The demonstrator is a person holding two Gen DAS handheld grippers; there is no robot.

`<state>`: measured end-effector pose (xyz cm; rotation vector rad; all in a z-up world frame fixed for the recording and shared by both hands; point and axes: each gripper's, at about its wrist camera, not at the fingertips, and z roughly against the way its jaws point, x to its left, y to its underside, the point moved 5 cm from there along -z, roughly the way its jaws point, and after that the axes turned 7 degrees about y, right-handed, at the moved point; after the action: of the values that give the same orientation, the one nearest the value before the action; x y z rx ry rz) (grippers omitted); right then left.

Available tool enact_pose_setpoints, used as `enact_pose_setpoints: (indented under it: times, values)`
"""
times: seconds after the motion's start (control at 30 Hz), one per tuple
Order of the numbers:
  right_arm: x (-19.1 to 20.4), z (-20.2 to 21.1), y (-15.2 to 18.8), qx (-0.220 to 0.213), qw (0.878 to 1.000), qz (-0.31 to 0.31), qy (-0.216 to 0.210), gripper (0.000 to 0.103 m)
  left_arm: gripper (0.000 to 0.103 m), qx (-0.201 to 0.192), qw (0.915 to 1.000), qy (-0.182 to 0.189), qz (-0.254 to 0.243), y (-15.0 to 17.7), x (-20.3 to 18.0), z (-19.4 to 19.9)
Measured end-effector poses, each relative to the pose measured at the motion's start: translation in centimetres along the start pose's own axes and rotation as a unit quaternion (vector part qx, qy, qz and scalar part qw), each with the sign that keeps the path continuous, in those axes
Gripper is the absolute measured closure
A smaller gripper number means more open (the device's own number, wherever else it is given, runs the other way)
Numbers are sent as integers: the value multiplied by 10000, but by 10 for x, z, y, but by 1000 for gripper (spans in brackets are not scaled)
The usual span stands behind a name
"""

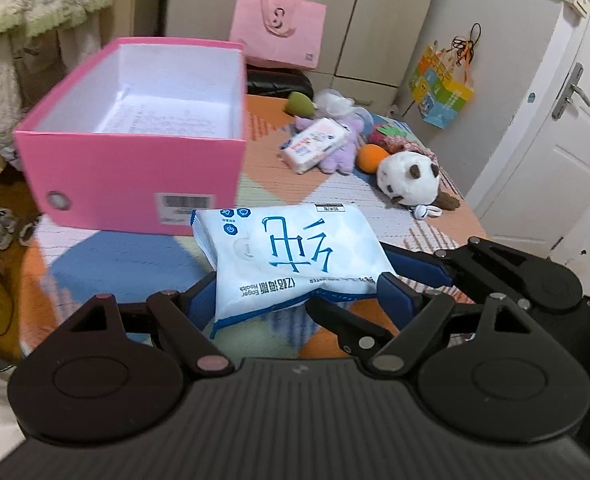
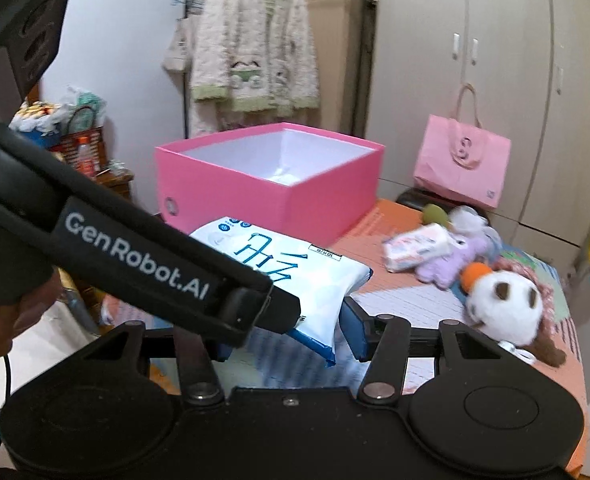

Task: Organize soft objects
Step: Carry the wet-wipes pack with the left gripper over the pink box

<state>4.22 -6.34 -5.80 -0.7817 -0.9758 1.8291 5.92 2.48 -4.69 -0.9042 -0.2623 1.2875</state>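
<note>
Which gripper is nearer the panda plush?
Right. The right gripper holds the wipes pack just beside the panda plush; the left gripper grips the pack's far side.

Ahead of the jaws of the left gripper (image 1: 295,296), beyond the held wipes pack (image 1: 291,256), the pink box (image 1: 135,168) stood with its near wall close in front and a little to the left, blocking a level path; its open top was free from above. Ahead and to the right, bare table mat (image 1: 327,188) left a passage. Farther right, the panda plush (image 1: 409,178), orange ball (image 1: 371,157), purple plush (image 1: 341,158) and small tissue pack (image 1: 315,144) crowded that side.
</note>
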Motion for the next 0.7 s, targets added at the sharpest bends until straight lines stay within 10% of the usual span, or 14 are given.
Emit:
enact_pose_setpoints:
  times: [0.7]
  values:
    - [38,-28,-94,-409,9978,292,-434,44,20,-266,9977,-399,-474,-85,52,47]
